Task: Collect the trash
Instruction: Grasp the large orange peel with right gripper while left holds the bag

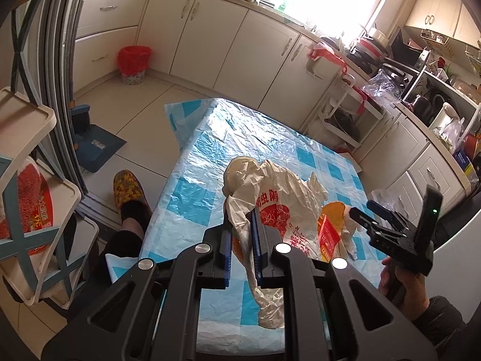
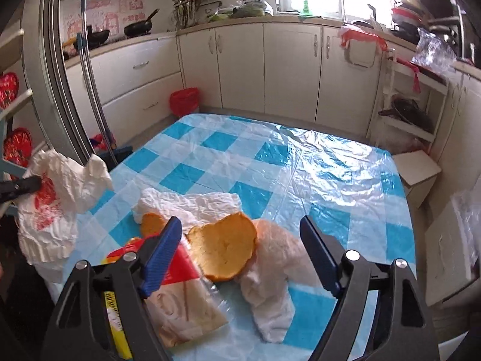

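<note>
Kitchen, table [image 2: 330,162] covered with blue-and-white checked plastic sheet.

Left gripper [image 1: 242,240]: blue pads pressed nearly together, pinching a fold of a crumpled white plastic bag [image 1: 279,198] with red print. Bag lifted at the pinch, remainder draped forward onto the sheet and hanging below the pads toward the table's near edge. Same bag visible at left edge of the right wrist view [image 2: 57,198], clamped in a black fingertip, held above the table's left corner.

Right gripper [image 2: 240,249]: fingers [image 2: 163,249] spread wide, pressing on nothing. Positioned over a cluster of trash at the near side of the table. Between the fingers: large piece of orange peel [image 2: 225,249], pale inner side up, resting against a crumpled white tissue [image 2: 270,273]. Smaller peel piece [image 2: 151,222] just beside the left finger, on a flattened white tissue [image 2: 192,204]. Red-and-white wrapper [image 2: 180,294] under the left finger, touching the large peel. Right gripper also seen in left wrist view [image 1: 371,212], held by a hand [image 1: 402,282] with dark sleeve.

Red-lined waste bin [image 1: 133,63] on floor by the cabinets, well apart from table. Slippered foot [image 1: 127,189] beside table's left edge.
</note>
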### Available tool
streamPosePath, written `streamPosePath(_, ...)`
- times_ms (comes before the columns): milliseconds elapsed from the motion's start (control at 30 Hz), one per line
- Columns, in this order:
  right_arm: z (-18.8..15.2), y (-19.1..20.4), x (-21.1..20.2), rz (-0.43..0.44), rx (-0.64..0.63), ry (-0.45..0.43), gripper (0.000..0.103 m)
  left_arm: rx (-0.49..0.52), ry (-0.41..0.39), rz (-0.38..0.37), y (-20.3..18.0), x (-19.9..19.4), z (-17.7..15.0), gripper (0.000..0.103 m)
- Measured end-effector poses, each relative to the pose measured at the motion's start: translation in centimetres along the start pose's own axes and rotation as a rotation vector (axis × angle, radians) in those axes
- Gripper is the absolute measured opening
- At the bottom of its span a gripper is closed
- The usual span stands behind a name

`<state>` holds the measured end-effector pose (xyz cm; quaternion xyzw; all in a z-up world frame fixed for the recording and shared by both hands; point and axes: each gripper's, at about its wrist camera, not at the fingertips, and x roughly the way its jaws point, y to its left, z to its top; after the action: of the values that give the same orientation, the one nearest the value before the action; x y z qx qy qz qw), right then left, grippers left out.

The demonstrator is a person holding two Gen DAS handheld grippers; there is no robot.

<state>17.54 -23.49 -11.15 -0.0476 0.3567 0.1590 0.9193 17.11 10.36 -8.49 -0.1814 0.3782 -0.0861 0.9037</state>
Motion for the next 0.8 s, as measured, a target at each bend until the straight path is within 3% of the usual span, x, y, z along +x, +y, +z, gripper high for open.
streamPosePath(67, 0.5, 0.3, 2.1, -0.019, -0.068, 0.052, 0.076, 0.0, -0.002, -0.005, 0.0, 0.0, 0.1, 0.011)
streamPosePath(267, 1.1, 0.8, 5.9, -0.002, -0.182, 0.135, 0.05, -0.008, 0.003, -0.012, 0.4, 0.3, 0.2, 0.011)
streamPosePath(400, 1.1, 2.1, 6.5, 0.044, -0.256, 0.188, 0.018, -0.027, -0.002, -0.01, 0.9, 0.3, 0.4, 0.011)
streamPosePath(567, 1.2, 1.8, 5.8, 0.072, -0.242, 0.201, 0.017, -0.034, -0.001, -0.012, 1.1, 0.4, 0.4, 0.011)
streamPosePath(633, 1.1, 1.4, 5.9, 0.069, -0.239, 0.216, 0.036, -0.03, -0.002, -0.015, 1.0, 0.4, 0.4, 0.011)
streamPosePath(700, 0.7, 1.2, 6.0, 0.067, -0.242, 0.232, 0.036, -0.028, -0.004, -0.017, 0.8, 0.3, 0.4, 0.011)
streamPosePath(767, 0.3, 1.0, 6.0, 0.077, -0.23, 0.237, 0.028, -0.025, -0.007, -0.019, 0.6, 0.1, 0.4, 0.011)
streamPosePath(800, 0.2, 1.0, 5.9, 0.076, -0.221, 0.239, 0.014, -0.023, -0.008, -0.019, 0.4, 0.1, 0.4, 0.011)
